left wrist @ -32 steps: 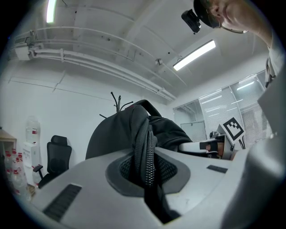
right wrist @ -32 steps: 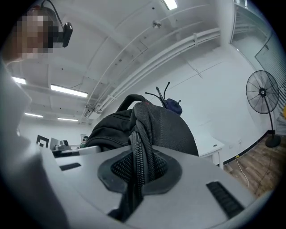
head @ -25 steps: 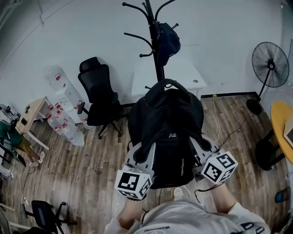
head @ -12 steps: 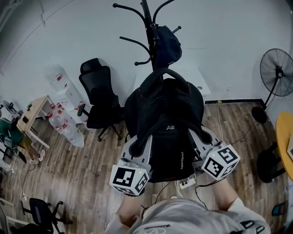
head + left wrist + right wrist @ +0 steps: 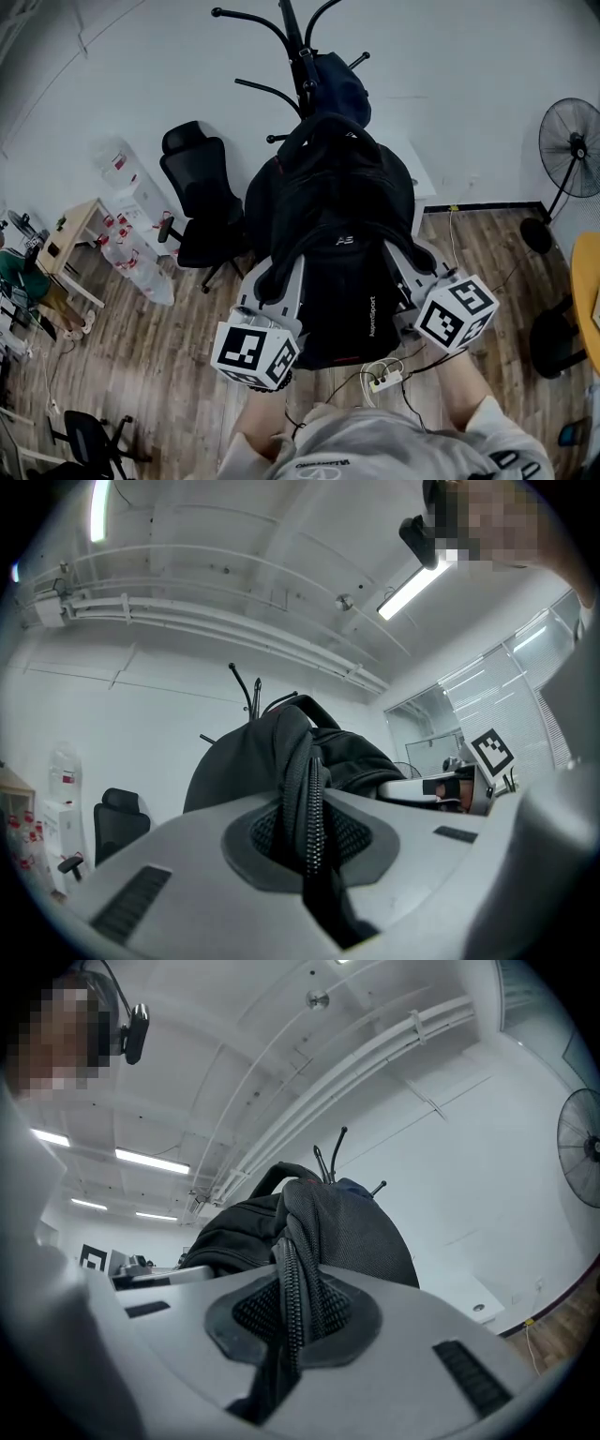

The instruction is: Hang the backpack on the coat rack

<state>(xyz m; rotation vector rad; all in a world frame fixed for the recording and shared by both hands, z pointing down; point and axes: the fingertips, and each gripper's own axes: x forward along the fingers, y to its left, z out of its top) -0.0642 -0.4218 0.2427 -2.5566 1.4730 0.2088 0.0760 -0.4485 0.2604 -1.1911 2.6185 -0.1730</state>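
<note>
A black backpack (image 5: 337, 244) is held up in front of me, one gripper on each side. My left gripper (image 5: 278, 281) is shut on the backpack's left zipped edge (image 5: 314, 836). On the opposite side my right gripper (image 5: 405, 272) is shut on the right zipped edge (image 5: 291, 1312). The backpack's top handle (image 5: 323, 127) is close to the pole of the black coat rack (image 5: 298, 52), below its upper hooks. A dark blue bag (image 5: 342, 89) hangs on the rack behind the backpack. The rack's hook tips (image 5: 248, 691) (image 5: 328, 1162) show over the backpack in both gripper views.
A black office chair (image 5: 202, 202) stands left of the rack, with water bottles (image 5: 131, 253) and a small wooden table (image 5: 66, 239) further left. A white desk (image 5: 419, 173) is behind the rack, a fan (image 5: 572, 150) at right, and a power strip (image 5: 382, 380) lies on the floor.
Both grippers have carried the backpack up and forward toward the coat rack. Its top handle now sits near the pole, covering more of the rack.
</note>
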